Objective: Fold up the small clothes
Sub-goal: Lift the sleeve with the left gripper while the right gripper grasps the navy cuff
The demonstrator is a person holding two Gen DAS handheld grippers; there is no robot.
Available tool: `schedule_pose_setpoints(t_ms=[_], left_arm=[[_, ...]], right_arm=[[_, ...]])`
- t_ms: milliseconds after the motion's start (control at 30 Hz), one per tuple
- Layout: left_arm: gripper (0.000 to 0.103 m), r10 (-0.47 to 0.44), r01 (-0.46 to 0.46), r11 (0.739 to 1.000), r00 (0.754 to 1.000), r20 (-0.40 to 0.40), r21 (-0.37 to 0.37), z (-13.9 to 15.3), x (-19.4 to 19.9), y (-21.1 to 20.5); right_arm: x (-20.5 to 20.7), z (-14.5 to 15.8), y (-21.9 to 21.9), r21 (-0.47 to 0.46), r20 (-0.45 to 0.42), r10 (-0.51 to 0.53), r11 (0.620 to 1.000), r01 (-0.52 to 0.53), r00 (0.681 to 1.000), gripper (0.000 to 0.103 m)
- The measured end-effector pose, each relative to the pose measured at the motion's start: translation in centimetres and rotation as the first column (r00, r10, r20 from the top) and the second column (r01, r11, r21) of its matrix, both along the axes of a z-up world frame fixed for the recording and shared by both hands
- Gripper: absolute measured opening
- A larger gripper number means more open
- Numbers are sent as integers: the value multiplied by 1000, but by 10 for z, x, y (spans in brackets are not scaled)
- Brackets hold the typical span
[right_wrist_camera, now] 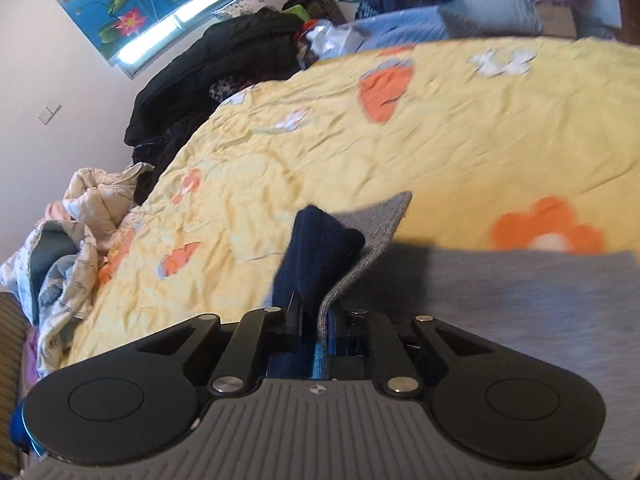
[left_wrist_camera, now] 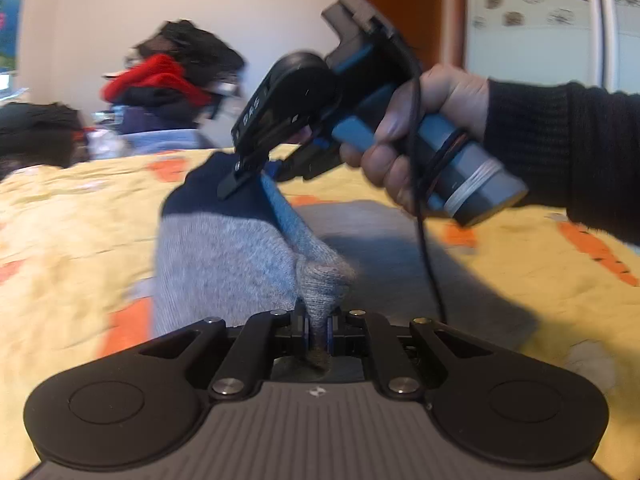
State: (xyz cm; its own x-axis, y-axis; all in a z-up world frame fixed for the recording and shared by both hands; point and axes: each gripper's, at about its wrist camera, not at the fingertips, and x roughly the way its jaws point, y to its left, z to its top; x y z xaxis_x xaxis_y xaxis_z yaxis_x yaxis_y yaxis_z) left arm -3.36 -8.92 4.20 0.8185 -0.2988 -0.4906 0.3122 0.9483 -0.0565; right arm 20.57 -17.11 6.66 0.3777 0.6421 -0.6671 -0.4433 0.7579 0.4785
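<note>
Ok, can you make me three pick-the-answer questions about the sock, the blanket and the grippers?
1. Where does the right gripper hold the sock?
A. the dark blue end
B. the grey tip
C. nowhere

2. What colour is the blanket?
A. green with stripes
B. yellow with orange flowers
C. plain white

3. How is the left gripper?
A. wide open
B. shut on the sock
C. out of view

Answers: 1 A, its fingers pinch the navy part; 2 B, orange flowers dot the yellow; 3 B, grey fabric is squeezed between its fingers.
</note>
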Motion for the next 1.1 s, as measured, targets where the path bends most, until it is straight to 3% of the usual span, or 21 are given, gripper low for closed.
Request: schedule_pose_setpoints(t_ms=[167, 300, 367, 467, 533, 600, 733, 900, 1000, 1067, 1100], left_arm=[[7, -159, 159, 987, 986, -45, -7, -6, 7, -63], [7, -200, 207, 977, 974, -108, 59, -30, 14, -107], [7, -212, 219, 973, 973, -90, 69, -29, 14, -117], [7, -222, 229, 970, 971, -88, 82, -28, 9, -128], [7, -231, 237, 968, 969, -84, 79, -28, 7, -128], [7, -245, 252, 964, 967, -75, 88, -27, 5, -127], [7, -276, 276, 950, 961, -22, 147, -30, -8, -129], [10, -277, 271, 936, 961, -4, 223, -28, -10, -143], [25, -297, 280, 923, 955, 24, 264, -25, -15, -149], [56, -309, 276, 912, 949, 63, 303, -24, -17, -153], [58, -320, 281, 909, 944, 83, 309, -24, -19, -154]], right_arm=[[-11, 12, -94, -63, 55, -68, 995, 72, 996, 19], [-13, -27, -146, -112, 8, -187, 976, 187, 982, 19], [-16, -42, -161, -62, 11, -230, 971, 231, 973, 19], [-19, -43, -163, -5, 13, -242, 970, 242, 970, 25], [-14, -43, -164, 0, -19, -249, 968, 249, 968, 45], [-9, -37, -170, 26, -40, -274, 961, 275, 961, 54], [-17, -18, -184, 81, -7, -293, 953, 292, 956, 64], [-16, -23, -181, 45, -1, -286, 957, 286, 958, 64], [-7, -30, -175, 41, -13, -288, 957, 289, 957, 64], [-3, -32, -172, 47, -18, -291, 955, 292, 956, 62], [-1, -33, -169, 55, -19, -281, 958, 282, 959, 50]])
